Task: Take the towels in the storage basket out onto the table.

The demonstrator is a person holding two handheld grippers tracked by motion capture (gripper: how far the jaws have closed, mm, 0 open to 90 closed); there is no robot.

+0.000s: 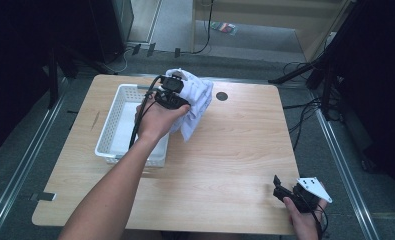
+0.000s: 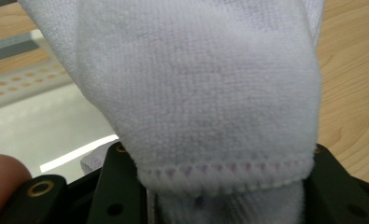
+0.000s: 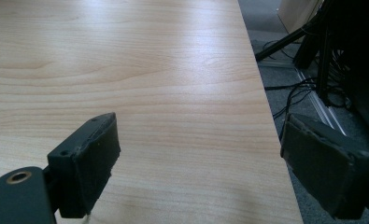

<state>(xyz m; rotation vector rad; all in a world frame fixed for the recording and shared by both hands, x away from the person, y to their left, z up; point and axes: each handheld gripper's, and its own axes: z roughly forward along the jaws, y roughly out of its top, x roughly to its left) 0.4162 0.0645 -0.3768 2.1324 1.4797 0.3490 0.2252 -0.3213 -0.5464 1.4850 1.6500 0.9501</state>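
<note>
Two hand-held grippers are at work over a light wooden table (image 1: 235, 150). With the white perforated plastic basket (image 1: 116, 117) as the landmark, the left gripper (image 1: 177, 82) is raised over the basket's far right corner, held in the person's left hand (image 1: 157, 120), whose forearm reaches in from the near edge of the table and crosses the basket's near right corner. Its jaws are pinched tight on a white terry towel (image 1: 195, 100). In the left gripper view the towel (image 2: 196, 93) is bunched between the black jaws, its stitched hem running across just above them, and the basket's pale floor and perforated wall (image 2: 28, 79) show behind it to one side, with bare wood on the other side. From the high view the towel hangs in a crumpled mass just to the right of the basket's far right corner, lifted off the wood, with a loose corner drooping beside the basket's right wall. Whether that corner touches the table I cannot tell. Cables trail from the left gripper down across the basket's rim.

Well away from the basket, near the table's near right corner, the right gripper (image 1: 280, 187) rests low in the person's right hand (image 1: 305, 220), its grey three-cornered plate on top. In the right gripper view its jaws stand spread wide with nothing between them, the right gripper (image 3: 196, 158) looking along bare wood toward the table's right edge. A small dark round hole (image 1: 221, 96) sits in the tabletop just right of the towel, beyond the basket's far side.
</note>
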